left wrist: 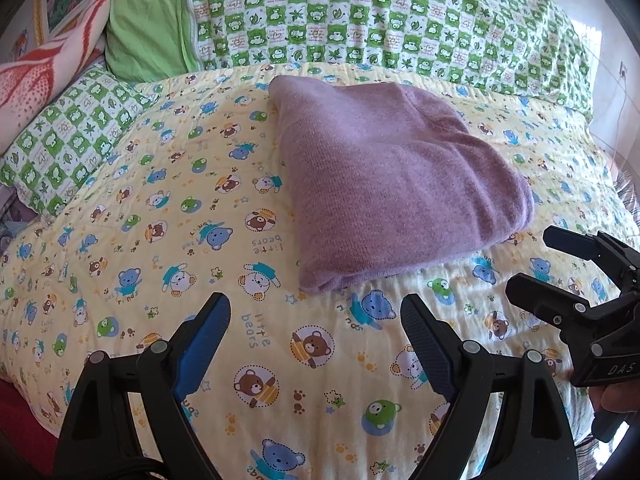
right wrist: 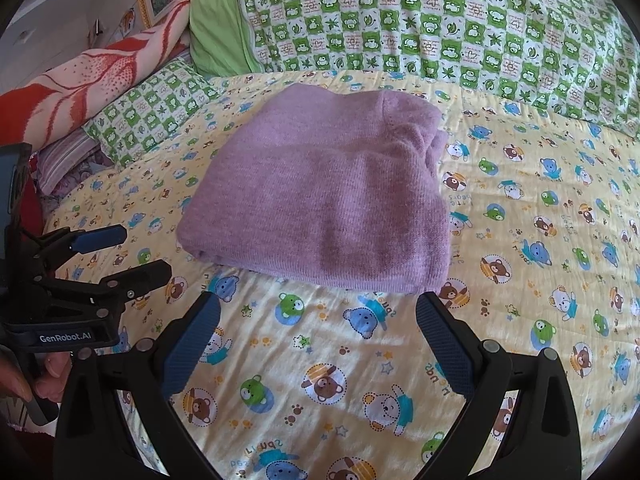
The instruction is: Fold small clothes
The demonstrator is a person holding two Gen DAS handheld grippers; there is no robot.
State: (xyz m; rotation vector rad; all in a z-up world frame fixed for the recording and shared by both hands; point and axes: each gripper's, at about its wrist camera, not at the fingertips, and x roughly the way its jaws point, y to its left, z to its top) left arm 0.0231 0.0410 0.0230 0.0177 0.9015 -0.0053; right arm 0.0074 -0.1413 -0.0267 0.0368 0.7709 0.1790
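Through the left wrist camera we see our left claw [left wrist: 316, 320] spread wide, grasping nothing, its blue pads [left wrist: 204, 344] hovering over the yellow bear-print quilt [left wrist: 120, 208] on the bed. The purple knit garment [left wrist: 384, 184] lies folded into a neat block on that quilt, up toward 12 o'clock from the claw and apart from it. Over at 3 o'clock our right claw [left wrist: 532, 264] comes into frame, fingers parted and empty (a fingertip of the hand behind it shows at the edge). A green checked pillow [left wrist: 360, 12] runs along the far side at 12 o'clock, and a red patterned blanket [left wrist: 36, 76] sits at 10 o'clock.

Switching to the right wrist camera, our right claw [right wrist: 318, 316] gapes open just short of the purple knit garment's [right wrist: 320, 192] near edge, not touching. The left claw [right wrist: 124, 254] shows at 9 o'clock, released too, held clear of the cloth. The yellow bear-print quilt [right wrist: 520, 240] fills the bed around everything.
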